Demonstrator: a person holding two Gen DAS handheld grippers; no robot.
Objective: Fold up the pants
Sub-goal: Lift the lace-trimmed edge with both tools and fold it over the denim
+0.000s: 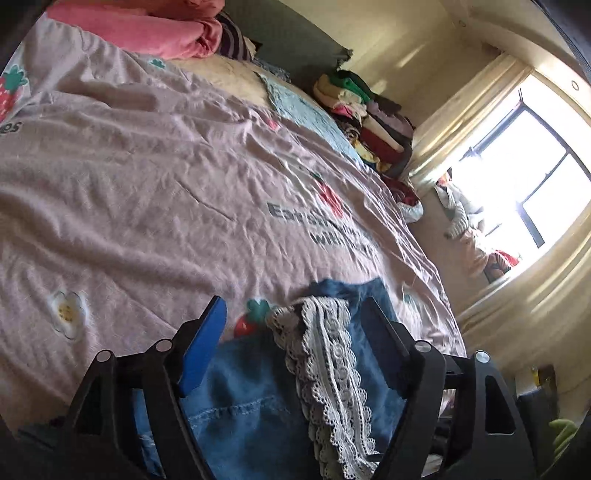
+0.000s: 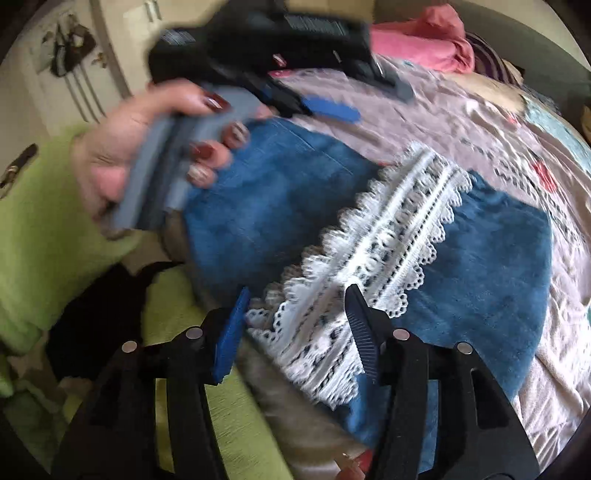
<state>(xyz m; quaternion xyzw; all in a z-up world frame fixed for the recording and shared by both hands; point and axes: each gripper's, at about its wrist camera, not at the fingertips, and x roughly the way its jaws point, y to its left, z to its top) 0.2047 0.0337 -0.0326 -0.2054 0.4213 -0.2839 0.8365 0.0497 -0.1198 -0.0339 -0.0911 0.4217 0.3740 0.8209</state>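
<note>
Across the near edge of the bed [image 1: 147, 192], my blue denim pants [image 2: 491, 258] lie spread flat, a white lace strip [image 2: 380, 240] running over them. Both my left tongs [image 1: 295, 321] and right tongs [image 2: 295, 302] hang released above the cloth, gripping nothing. At eleven o'clock sits a pink blanket [image 1: 147, 33]; at one o'clock a stack of folded clothes [image 1: 369, 122] lines the wall near the window [image 1: 528, 177].

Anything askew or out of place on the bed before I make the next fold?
The white lace strip lies diagonally across the blue denim pants, rumpled rather than flat along a seam. Both tongs, left and right, stand open above it, gripping nothing.
</note>
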